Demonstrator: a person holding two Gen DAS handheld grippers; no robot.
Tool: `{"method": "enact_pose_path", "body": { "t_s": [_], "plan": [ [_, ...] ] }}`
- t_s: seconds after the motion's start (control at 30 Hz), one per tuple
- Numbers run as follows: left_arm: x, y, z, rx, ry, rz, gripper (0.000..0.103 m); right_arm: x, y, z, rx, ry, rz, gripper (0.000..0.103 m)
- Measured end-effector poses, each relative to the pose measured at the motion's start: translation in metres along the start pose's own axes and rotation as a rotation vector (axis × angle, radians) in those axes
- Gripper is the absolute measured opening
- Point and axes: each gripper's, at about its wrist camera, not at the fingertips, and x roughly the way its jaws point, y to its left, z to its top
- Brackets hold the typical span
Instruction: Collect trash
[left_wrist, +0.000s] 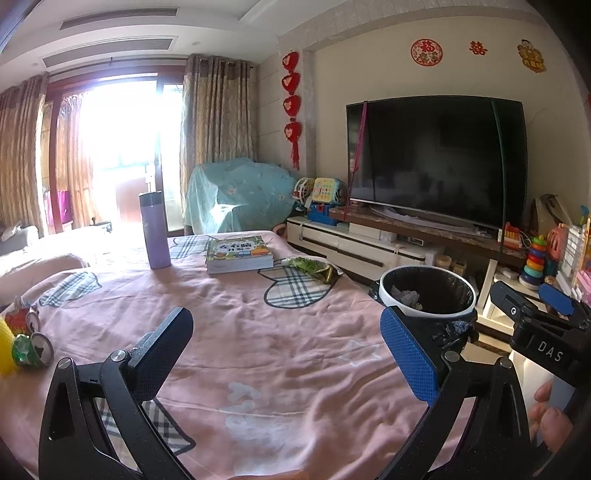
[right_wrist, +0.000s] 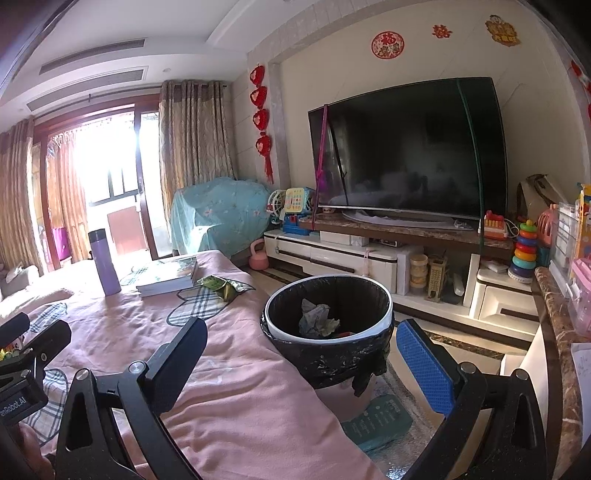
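We hold both grippers, left (left_wrist: 286, 354) and right (right_wrist: 301, 362), spread empty, poised between wrapper (left_wrist: 314, 268) and bin (right_wrist: 328, 321).

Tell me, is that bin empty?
No. The bin holds crumpled paper at the bottom, well below the rim.

Both wrist views low over bed (left_wrist: 258, 350), sharing bin (left_wrist: 428, 314)

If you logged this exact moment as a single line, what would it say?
left gripper: open, empty | right gripper: open, empty | trash bin: crumpled paper inside | green wrapper, crushed cans: on pink cloth
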Motion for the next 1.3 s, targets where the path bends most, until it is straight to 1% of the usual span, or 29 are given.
{"method": "enact_pose_path", "body": {
  "t_s": [1.3],
  "plan": [
    [0.009, 0.004, -0.0034, -0.008, 0.032, -0.017, 0.103, -0.0035, 0.0031, 0.0026, 0.013, -0.003, 0.031, 0.103]
  ]
}}
